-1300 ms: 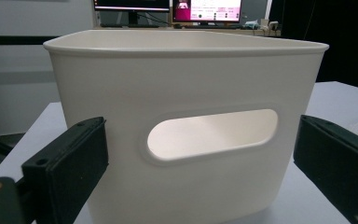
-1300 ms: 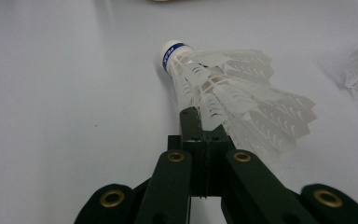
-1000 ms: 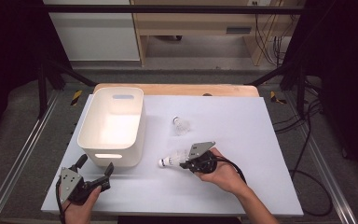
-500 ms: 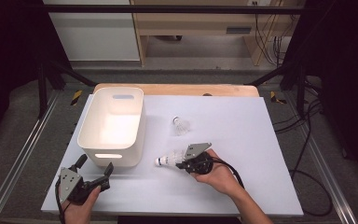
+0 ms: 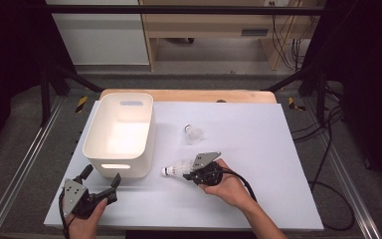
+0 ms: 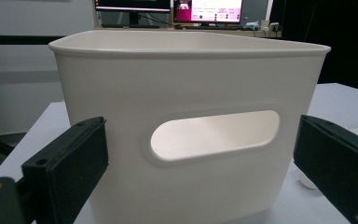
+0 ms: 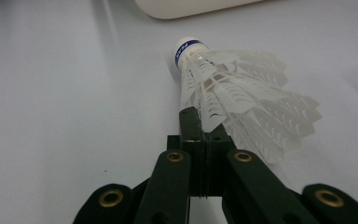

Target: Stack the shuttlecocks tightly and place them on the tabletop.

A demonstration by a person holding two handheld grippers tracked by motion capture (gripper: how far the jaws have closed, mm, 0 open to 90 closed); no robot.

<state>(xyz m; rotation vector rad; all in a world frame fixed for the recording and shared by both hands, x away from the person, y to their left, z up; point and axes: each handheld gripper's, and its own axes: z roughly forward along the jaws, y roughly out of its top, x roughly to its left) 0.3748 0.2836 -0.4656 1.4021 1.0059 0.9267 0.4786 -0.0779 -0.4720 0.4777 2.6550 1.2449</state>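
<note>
Since the earlier frame the shuttlecock (image 5: 176, 169), pinched by its skirt in the right gripper (image 5: 193, 173), is carried slightly toward the white bin (image 5: 121, 133) (cork leading), while the left gripper (image 5: 101, 185) is held wide open.

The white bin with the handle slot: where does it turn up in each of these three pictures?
High view: the white bin stands left of centre on the white table, ahead of the left gripper.
Left gripper view: its near wall and handle slot take up most of the frame, between the two open fingers.
Right gripper view: a rounded bottom edge of it at the top, beyond the shuttlecock.
Shared landmark: the white table.
</note>
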